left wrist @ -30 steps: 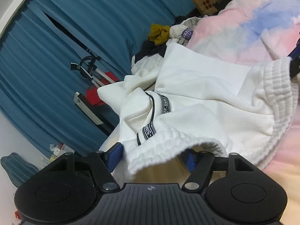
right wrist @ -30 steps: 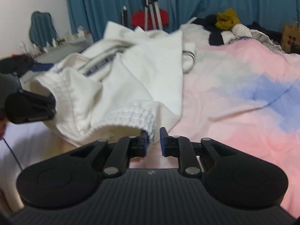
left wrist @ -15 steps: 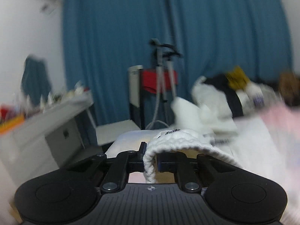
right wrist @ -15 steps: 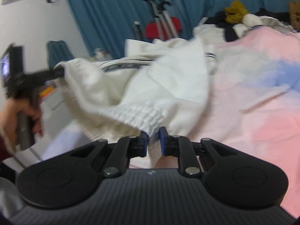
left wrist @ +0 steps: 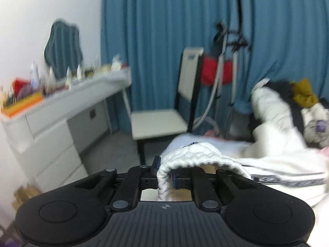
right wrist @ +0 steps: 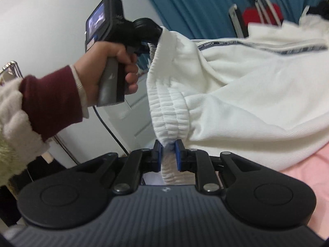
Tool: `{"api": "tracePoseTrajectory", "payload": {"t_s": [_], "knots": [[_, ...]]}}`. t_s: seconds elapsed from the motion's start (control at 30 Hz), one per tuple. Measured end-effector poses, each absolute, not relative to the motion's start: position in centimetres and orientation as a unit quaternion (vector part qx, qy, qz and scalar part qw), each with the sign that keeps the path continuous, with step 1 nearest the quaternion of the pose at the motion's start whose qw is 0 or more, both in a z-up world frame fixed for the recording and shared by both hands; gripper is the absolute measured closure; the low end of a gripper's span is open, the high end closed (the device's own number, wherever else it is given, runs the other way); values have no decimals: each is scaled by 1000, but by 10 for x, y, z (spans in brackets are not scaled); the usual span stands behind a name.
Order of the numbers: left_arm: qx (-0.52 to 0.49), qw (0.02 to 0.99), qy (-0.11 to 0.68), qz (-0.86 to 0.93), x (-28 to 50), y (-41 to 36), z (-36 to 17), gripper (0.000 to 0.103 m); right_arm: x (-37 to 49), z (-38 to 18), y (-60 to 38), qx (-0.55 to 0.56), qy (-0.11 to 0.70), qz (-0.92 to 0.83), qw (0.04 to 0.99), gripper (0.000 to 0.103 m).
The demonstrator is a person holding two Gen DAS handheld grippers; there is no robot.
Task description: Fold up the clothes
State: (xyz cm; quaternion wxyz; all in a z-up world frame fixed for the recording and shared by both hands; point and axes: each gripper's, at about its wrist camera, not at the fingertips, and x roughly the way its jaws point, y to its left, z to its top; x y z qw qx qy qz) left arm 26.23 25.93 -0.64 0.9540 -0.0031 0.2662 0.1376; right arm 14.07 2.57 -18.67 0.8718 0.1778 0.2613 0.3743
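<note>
So the bed (right wrist: 304, 164) sits lower right, and the white pants (right wrist: 246, 86) are stretched across mid-frame above it, no fold made yet by the look of it. Waistband (right wrist: 168, 111) runs top to bottom at centre. Left gripper (left wrist: 164, 171) is clamped on one end of it, right gripper (right wrist: 168, 154) clamped on the other. All the folding's left.

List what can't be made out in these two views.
- Left wrist view: items on the desk, motion-blurred.
- Right wrist view: left tool tips, covered by the white pants waistband.
- Both views: pant legs, cut off at right edge.
- Stripe lettering: too small.
</note>
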Motion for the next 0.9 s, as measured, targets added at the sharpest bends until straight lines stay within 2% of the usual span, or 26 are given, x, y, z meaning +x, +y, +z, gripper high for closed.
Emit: {"api": "tracePoseTrajectory", "payload": {"t_s": [0.13,0.33,0.37,0.43,0.47,0.5,0.53,0.57,0.6,0.9], "knots": [[-25,939,308,149,286,279,-62,90,168,-212,51,175,283,396,856,86],[-27,941,307,144,285,288,-86,85,180,-214,52,165,279,415,850,83],[-29,941,305,143,281,289,-84,81,179,-211,51,162,274,418,851,81],[-35,941,304,144,273,291,-81,68,174,-207,53,152,266,426,852,78],[-39,942,301,144,263,293,-78,56,173,-206,55,145,261,429,852,71],[-39,943,297,145,250,295,-74,45,170,-205,57,142,256,433,852,55],[-38,944,292,146,238,296,-70,40,164,-203,60,142,251,437,852,43],[-38,946,287,147,225,297,-66,29,159,-202,63,143,246,441,851,16],[-37,947,283,148,213,299,-62,21,154,-201,65,143,241,445,850,5],[-36,964,240,110,85,268,-13,12,108,-163,40,117,199,408,883,7]]}}
